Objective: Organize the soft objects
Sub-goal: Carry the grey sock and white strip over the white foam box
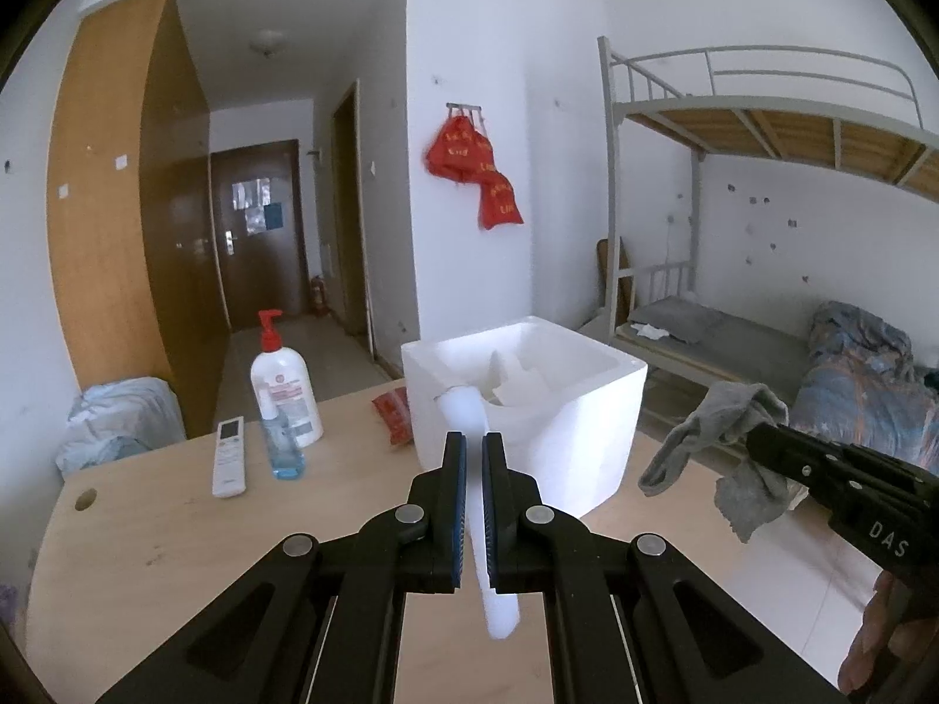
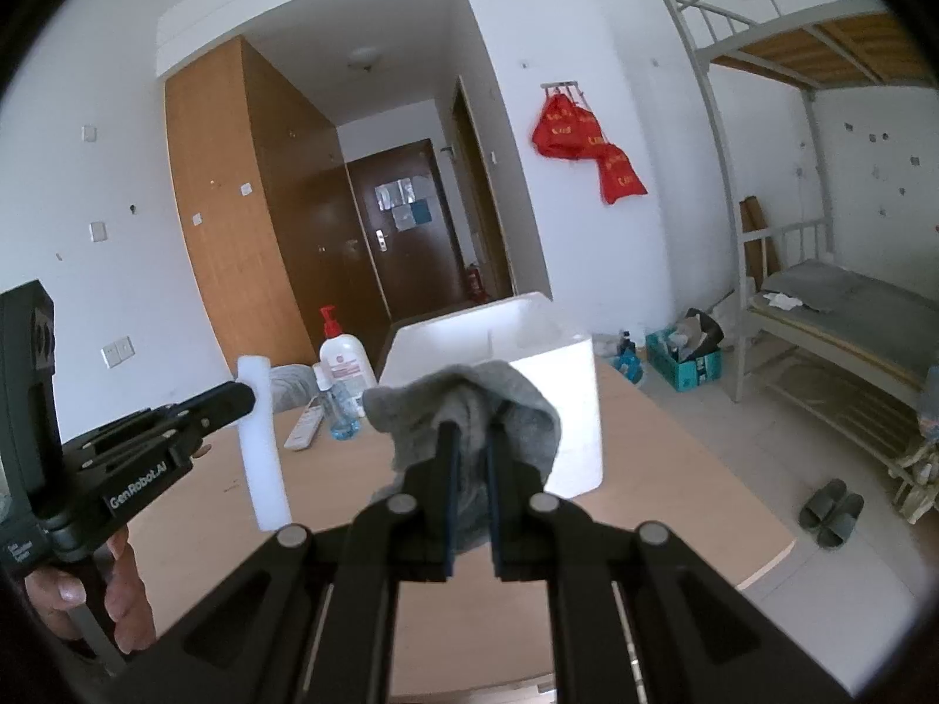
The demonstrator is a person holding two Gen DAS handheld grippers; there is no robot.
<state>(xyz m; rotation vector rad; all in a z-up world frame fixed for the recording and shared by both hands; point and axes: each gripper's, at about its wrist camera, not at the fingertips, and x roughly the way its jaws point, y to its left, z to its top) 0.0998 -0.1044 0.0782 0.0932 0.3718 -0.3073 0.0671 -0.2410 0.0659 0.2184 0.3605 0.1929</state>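
Note:
My left gripper [image 1: 474, 440] is shut on a white foam strip [image 1: 499, 604], which runs upright between the pads, its top end near the rim of a white foam box [image 1: 563, 440] on the wooden table [image 1: 147, 540]. In the right wrist view the same strip [image 2: 263, 446] hangs in the left gripper [image 2: 249, 396]. My right gripper [image 2: 472, 431] is shut on a crumpled grey cloth [image 2: 469, 405], held above the table just in front of the box [image 2: 569, 410]. The left wrist view shows this cloth [image 1: 710, 440] dangling from the right gripper [image 1: 757, 437] beside the box.
Left of the box stand a white pump bottle [image 1: 287, 387] with a red top, a small clear blue bottle [image 1: 281, 446], a white remote [image 1: 230, 457] and a red packet [image 1: 396, 413]. A bunk bed [image 1: 733, 346] with bedding, slippers [image 2: 830, 510] and a floor crate [image 2: 686, 358] lie right.

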